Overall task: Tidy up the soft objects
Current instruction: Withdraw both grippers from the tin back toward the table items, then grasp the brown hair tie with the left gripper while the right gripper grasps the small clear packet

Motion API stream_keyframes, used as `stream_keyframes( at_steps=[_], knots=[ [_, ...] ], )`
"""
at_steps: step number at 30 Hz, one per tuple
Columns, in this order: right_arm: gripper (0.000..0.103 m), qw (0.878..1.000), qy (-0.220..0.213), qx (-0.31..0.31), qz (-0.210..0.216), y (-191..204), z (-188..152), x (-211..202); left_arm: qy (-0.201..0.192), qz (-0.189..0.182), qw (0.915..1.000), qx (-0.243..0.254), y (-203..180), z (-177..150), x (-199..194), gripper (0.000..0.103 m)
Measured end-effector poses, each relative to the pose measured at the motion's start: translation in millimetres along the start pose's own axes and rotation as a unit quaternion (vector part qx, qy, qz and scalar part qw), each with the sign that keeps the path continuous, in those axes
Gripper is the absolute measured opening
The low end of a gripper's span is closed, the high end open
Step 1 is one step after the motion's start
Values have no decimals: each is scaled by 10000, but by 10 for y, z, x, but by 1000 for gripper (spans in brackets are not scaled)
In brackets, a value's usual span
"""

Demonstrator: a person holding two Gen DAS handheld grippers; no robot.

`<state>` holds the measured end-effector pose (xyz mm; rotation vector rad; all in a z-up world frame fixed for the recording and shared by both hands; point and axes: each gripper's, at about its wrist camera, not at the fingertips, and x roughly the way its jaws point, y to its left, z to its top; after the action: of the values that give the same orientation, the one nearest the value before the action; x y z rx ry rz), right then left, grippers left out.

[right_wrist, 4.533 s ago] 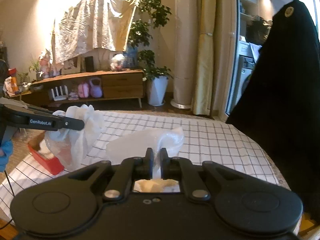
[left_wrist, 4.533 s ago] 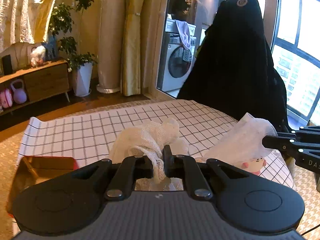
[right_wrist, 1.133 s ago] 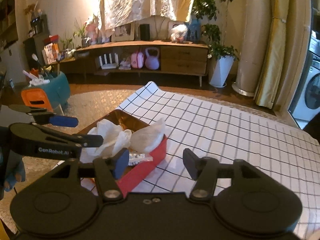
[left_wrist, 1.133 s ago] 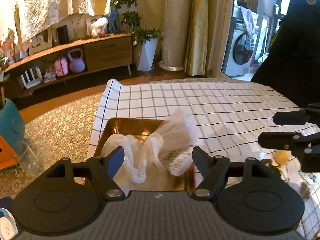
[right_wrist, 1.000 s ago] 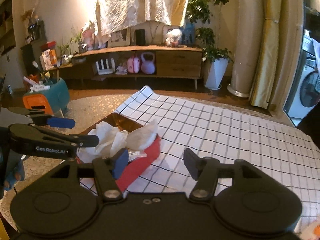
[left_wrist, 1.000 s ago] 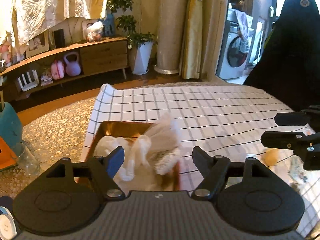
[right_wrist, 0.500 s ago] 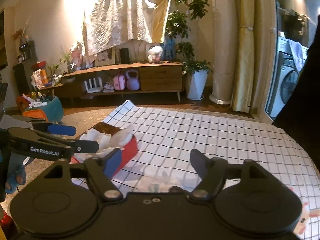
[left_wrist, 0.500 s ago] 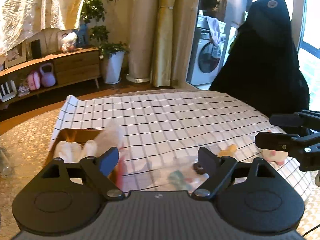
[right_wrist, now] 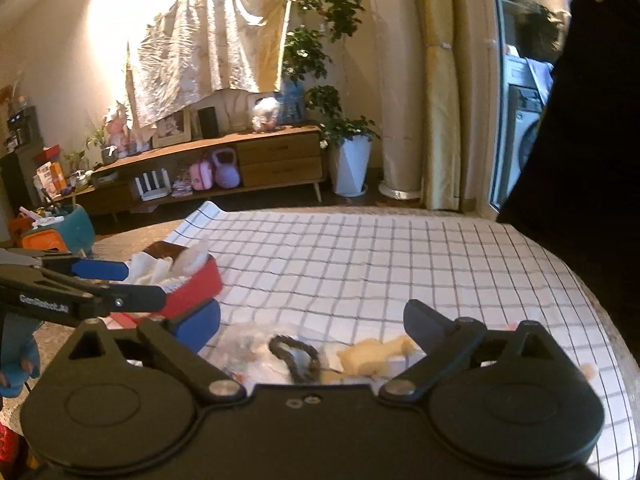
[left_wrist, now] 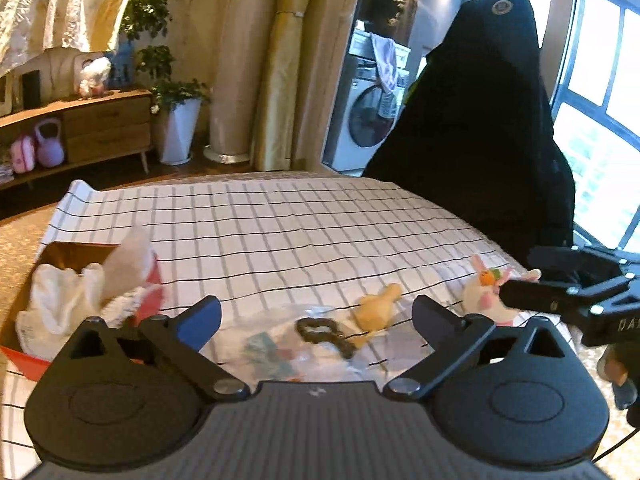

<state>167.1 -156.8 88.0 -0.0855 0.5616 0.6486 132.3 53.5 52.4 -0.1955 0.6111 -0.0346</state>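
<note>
Lying beneath the opening left hand-held gripper (left_wrist: pixel 316 316): yellow plush (left_wrist: pixel 378 308).

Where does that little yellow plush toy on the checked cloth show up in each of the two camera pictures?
Left wrist view: the yellow plush toy lies low, right of centre, on the checked cloth.
Right wrist view: it sits low, right of centre, blurred, by the gripper's right finger.
Shared landmark: the dark ring-shaped item just left of it.

Cloths (left_wrist: pixel 68 300) in box (left_wrist: pixel 24 354) at left, duck toy (left_wrist: pixel 378 308) beside rabbit toy (left_wrist: pixel 486 294) on tablecloth (left_wrist: pixel 300 220)
</note>
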Motion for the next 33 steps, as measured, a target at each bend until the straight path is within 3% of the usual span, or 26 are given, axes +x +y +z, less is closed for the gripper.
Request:
stream_keyframes(
  at_steps=[6,13,20,27,33],
  knots=[
    [100,9998,172,10,-71,-195,-291,3,108,-15,9997,198,-190,-83,253,103],
    [100,9985,537,-10,-117,-291,-644,142,244,-145,9996,96,-261,-264,614,103],
    [96,9969,760,-145,-115,-278,-887,271,533,120,9958,739,-410,-434,1041,103],
    [81,9943,1063,-118,12,-306,-1059,452,588,244,9907,1206,-441,-506,1363,103],
    [75,9926,1199,-172,17,-333,-1106,555,631,369,9847,1582,-455,-576,1565,103]
  ],
)
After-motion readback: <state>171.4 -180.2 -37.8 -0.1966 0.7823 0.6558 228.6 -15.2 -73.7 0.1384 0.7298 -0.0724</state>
